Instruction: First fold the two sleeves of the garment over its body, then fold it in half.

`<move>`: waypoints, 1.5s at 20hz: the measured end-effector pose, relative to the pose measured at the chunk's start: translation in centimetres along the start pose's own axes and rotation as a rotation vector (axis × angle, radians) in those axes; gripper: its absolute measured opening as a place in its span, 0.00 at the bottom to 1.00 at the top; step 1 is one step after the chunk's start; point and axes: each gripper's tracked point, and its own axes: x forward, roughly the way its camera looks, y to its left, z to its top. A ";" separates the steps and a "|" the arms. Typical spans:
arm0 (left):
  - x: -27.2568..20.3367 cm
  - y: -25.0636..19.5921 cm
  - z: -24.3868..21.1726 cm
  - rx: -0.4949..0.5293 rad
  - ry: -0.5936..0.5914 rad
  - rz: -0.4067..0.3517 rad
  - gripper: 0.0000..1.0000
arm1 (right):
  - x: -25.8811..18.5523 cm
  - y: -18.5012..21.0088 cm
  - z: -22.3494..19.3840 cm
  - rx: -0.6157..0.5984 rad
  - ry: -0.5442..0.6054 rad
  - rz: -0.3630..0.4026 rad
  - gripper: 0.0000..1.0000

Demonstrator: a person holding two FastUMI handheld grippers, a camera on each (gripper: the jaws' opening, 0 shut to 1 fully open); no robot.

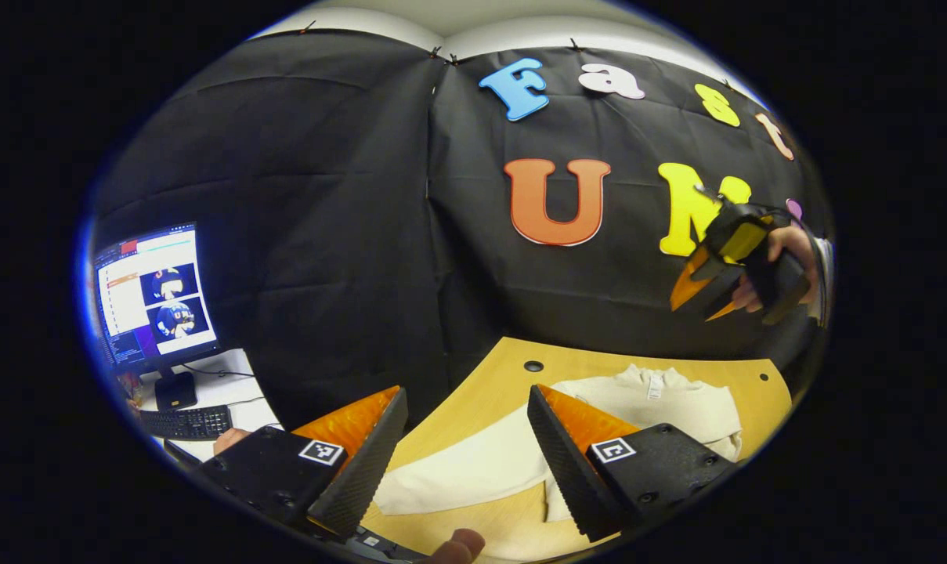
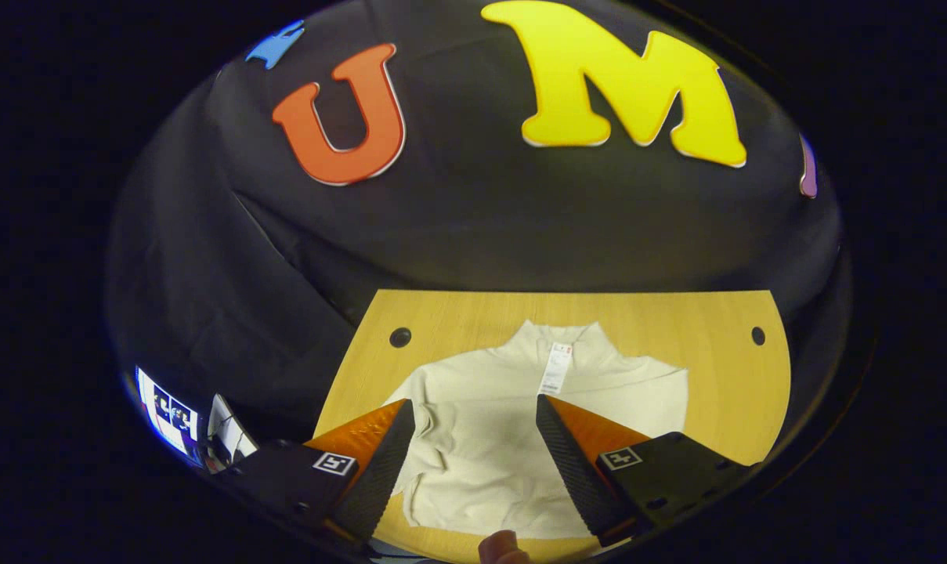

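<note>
Cream garment (image 2: 489,439), flat on counter (image 2: 724,368), lower centre.
Soft, light, limp; take at sleeve edge. Left gripper (image 1: 467,439) and right gripper (image 2: 475,450) both apart, holding nothing.

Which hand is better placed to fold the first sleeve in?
Probably left: its open tongs hang close above the outstretched sleeve, while the right tongs face the sweater's body.

The garment (image 2: 504,439) lies flat on the table (image 2: 716,368), collar toward the booth wall (image 2: 481,235). A monitor (image 1: 156,294) and keyboard (image 1: 187,423) sit on a desk off to the table's left.
</note>
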 end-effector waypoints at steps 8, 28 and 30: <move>3.1 4.1 -6.6 -0.096 0.180 0.158 0.99 | -14.4 -9.9 3.6 0.006 -0.295 -0.029 0.96; 7.7 6.2 -22.0 -0.135 0.634 0.302 0.99 | -34.9 -12.2 0.8 -0.113 -0.884 -0.120 0.92; 7.8 6.1 -23.7 -0.208 0.709 0.316 0.98 | -34.0 -10.9 0.5 -0.126 -0.868 -0.113 0.96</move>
